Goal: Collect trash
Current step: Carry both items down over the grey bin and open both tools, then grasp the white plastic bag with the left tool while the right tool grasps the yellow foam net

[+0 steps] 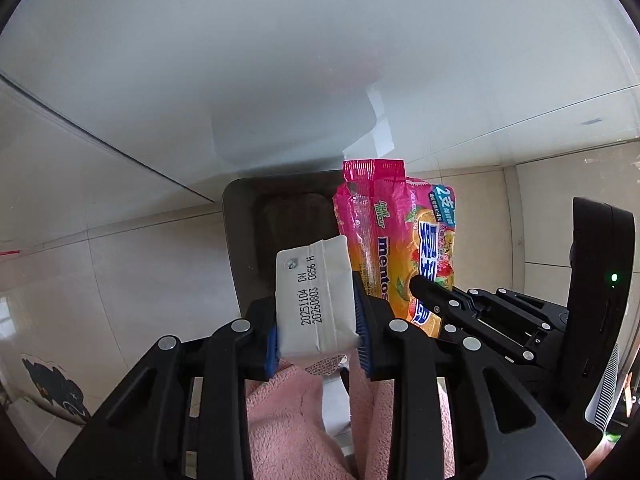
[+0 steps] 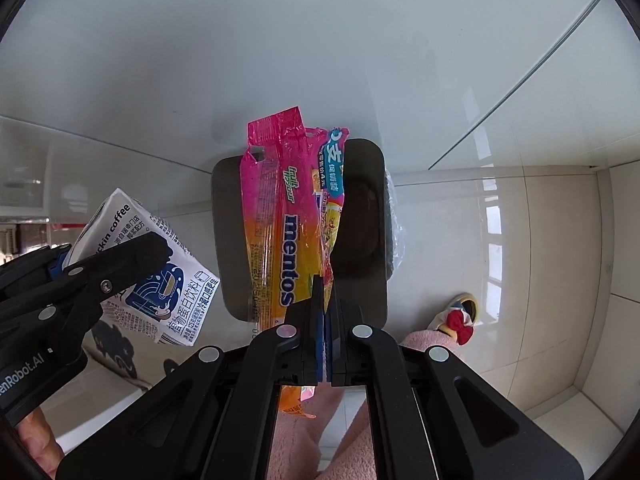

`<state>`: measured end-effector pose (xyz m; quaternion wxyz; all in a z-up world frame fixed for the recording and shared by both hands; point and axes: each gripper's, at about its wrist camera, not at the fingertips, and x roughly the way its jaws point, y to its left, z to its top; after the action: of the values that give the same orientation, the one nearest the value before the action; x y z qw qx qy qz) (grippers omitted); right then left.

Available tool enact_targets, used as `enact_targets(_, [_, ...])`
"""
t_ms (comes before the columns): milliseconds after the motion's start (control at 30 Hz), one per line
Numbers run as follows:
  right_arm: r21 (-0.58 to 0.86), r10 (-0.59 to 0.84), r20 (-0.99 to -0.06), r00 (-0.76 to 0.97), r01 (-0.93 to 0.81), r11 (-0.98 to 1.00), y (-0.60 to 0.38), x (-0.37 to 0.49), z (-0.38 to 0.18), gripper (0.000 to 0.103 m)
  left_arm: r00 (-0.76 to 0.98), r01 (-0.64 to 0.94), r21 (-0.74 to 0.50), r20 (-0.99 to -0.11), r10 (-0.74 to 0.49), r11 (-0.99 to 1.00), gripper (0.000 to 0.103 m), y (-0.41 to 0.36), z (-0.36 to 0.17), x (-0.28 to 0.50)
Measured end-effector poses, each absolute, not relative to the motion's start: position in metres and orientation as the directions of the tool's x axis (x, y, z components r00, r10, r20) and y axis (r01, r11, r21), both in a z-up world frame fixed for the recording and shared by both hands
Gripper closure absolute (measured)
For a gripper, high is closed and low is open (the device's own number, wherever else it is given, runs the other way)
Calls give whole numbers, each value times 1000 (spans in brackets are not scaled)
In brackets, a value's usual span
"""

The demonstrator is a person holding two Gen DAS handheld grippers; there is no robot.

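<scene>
Below you lies the white glossy tabletop (image 2: 280, 60), its edge running out over the tiled floor (image 2: 520, 260). Just off that edge stands the dark bin (image 2: 372, 216), its open mouth under both of your tools, with bare floor on either side of it. Your right gripper (image 2: 325, 312) has its fingers pinched tight on the mentos wrapper (image 2: 280, 220), which hangs over the bin's rim. Your left gripper (image 1: 316, 320) has its fingers clamped on the small white drink carton (image 1: 314, 300), just beside the wrapper.
</scene>
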<state>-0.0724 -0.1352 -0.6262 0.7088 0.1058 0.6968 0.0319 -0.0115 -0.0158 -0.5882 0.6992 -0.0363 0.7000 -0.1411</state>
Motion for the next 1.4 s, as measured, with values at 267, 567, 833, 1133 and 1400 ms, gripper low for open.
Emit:
enact_targets(267, [190, 189, -982, 19, 115, 975, -142, -65, -620, 96, -27, 134, -239, -971, -238, 962, 60, -13, -585, -2])
enact_targets(567, [178, 172, -984, 48, 136, 975, -144, -62, -606, 43, 24, 132, -197, -979, -201, 972, 41, -10, -568, -1])
enact_targets(833, [111, 101, -989, 109, 96, 989, -156, -70, -558, 7, 87, 129, -198, -974, -210, 972, 16, -9, -514, -9])
enact_targets(1133, [8, 25, -949, 313, -56, 998, -166, -83, -435, 3, 251, 94, -227, -937, -244, 969, 8, 13, -405, -26])
enact_targets(1400, [5, 11, -843, 537, -13, 1000, -206, -84, -319, 3, 420, 100, -197, -880, -221, 975, 8, 24, -304, -25])
